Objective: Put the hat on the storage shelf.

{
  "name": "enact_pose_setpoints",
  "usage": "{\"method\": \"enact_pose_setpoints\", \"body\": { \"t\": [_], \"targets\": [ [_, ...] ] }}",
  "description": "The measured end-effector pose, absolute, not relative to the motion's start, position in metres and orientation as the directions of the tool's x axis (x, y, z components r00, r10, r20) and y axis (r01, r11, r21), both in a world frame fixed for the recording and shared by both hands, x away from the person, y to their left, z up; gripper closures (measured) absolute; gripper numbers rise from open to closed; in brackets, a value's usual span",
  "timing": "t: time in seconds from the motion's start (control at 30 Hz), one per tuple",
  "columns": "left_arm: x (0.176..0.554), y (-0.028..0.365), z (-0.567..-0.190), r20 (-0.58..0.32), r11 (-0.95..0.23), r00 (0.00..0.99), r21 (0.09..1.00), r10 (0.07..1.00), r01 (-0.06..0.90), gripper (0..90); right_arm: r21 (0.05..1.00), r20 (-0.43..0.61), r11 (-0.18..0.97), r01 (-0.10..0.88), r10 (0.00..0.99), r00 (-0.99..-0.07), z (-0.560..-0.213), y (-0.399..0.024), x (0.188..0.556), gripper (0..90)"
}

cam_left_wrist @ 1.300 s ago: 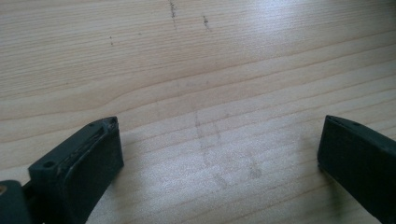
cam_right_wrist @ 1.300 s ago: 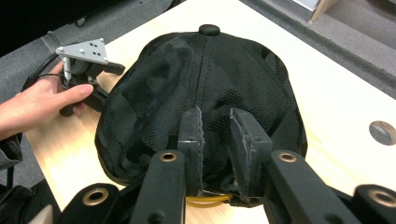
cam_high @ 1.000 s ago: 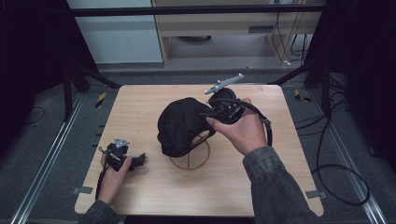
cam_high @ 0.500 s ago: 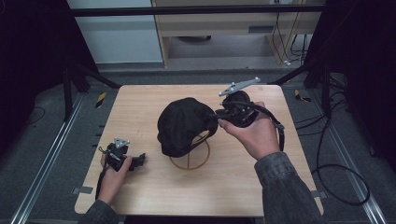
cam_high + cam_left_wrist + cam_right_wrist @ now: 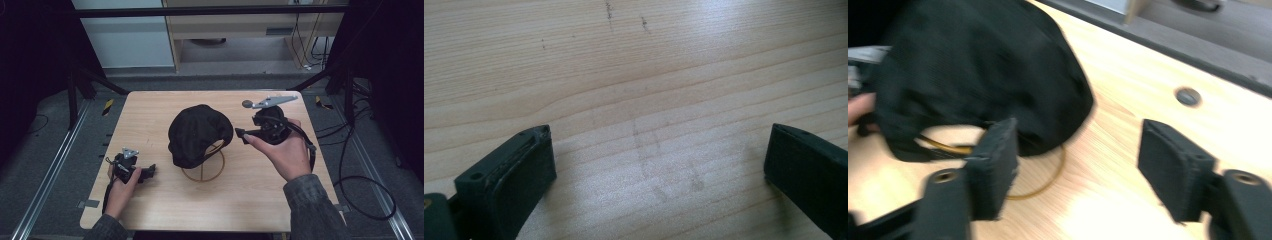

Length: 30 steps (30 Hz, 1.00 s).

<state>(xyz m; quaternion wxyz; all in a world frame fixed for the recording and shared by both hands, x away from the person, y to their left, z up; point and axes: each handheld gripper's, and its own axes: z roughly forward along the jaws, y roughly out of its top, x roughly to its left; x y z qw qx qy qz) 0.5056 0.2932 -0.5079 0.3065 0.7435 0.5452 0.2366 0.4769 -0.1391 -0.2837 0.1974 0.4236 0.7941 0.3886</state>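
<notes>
Lab or test bay: bare wooden table (image 5: 150, 115) on grey carpet, black metal frame bars (image 5: 210, 11) overhead, loose cables (image 5: 367, 192) trailing (floor rails (image 5: 47, 175) alongside), plain cabinet (image 5: 235, 22) behind.

The black fabric cap (image 5: 199, 133) hides most of the thin gold wire stand (image 5: 204, 170) beneath it. In the right gripper view the cap (image 5: 978, 75) is motion-blurred and cut off at the top-left edge.
</notes>
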Motion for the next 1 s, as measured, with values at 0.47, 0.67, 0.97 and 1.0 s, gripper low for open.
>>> {"method": "enact_pose_setpoints", "body": {
  "t": [0.47, 0.67, 0.97, 1.0],
  "targets": [
    [0.505, 0.293, -0.508, 0.019, -0.220, 0.295, 0.712, 0.955, 0.667, 0.0, 0.774, 0.062, 0.253, 0.580, 0.882, -0.467, -0.380, -0.180, 0.469, 10.8],
    [0.506, 0.293, -0.508, 0.018, -0.220, 0.295, 0.712, 0.955, 0.667, 0.0, 0.737, 0.094, 0.225, 0.637, 0.900, -0.427, -0.443, -0.188, 0.467, 11.0],
    [0.506, 0.293, -0.508, 0.018, -0.219, 0.295, 0.712, 0.955, 0.667, 0.0, 0.685, 0.044, 0.230, 0.691, 0.934, -0.355, -0.498, -0.191, 0.476, 13.2],
    [0.506, 0.293, -0.508, 0.018, -0.219, 0.295, 0.712, 0.955, 0.667, 0.0, 0.682, 0.039, 0.230, 0.694, 0.936, -0.349, -0.501, -0.191, 0.477, 12.8]
  ]
}}
